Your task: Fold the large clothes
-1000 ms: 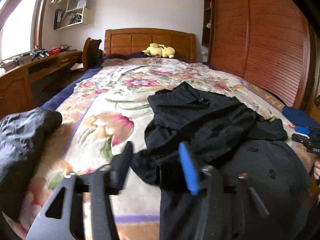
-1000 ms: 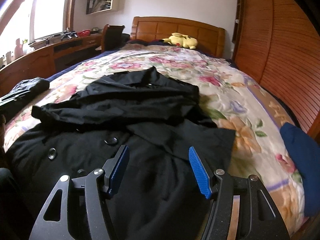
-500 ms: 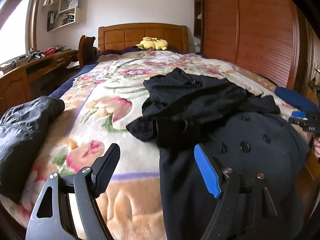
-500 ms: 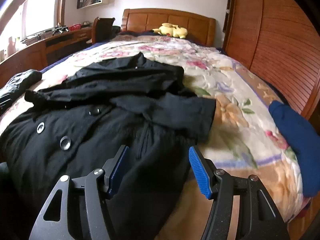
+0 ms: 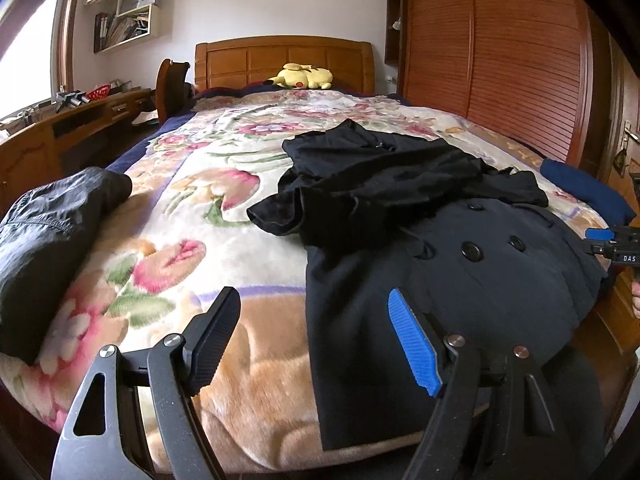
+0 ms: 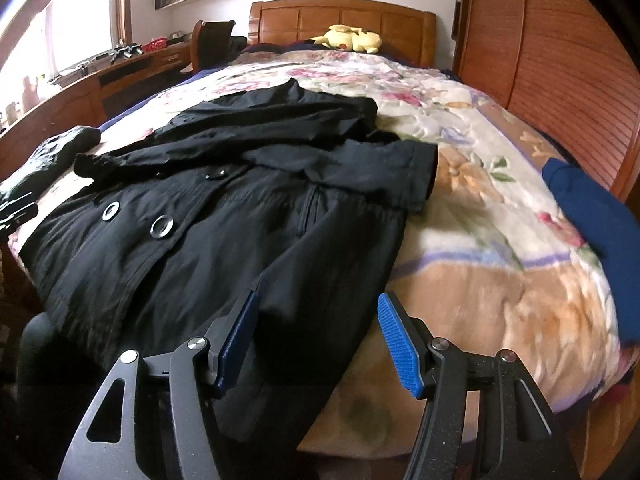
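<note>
A large black double-breasted coat [image 5: 460, 272] lies front up on the floral bed blanket [image 5: 192, 240], sleeves bunched across its chest and hem hanging over the foot of the bed. My left gripper [image 5: 314, 308] is open above the hem's left edge, and its pads touch nothing. In the right wrist view the same coat [image 6: 208, 232] fills the left half of the blanket [image 6: 480, 240]. My right gripper [image 6: 318, 304] is open over the hem's right edge, gripping nothing. Each gripper shows at the edge of the other's view: right gripper [image 5: 604, 240], left gripper [image 6: 16, 208].
A folded dark grey garment [image 5: 52, 232] lies at the bed's left edge, a folded blue one [image 5: 580, 188] at its right edge. A yellow plush toy [image 5: 302, 76] rests by the headboard. A slatted wooden wardrobe [image 5: 500, 60] runs along the right, a desk [image 5: 60, 128] along the left.
Both grippers have drawn back toward the foot of the bed and sunk a little, so the coat's hem now lies before them. The left jaws have spread wider.
</note>
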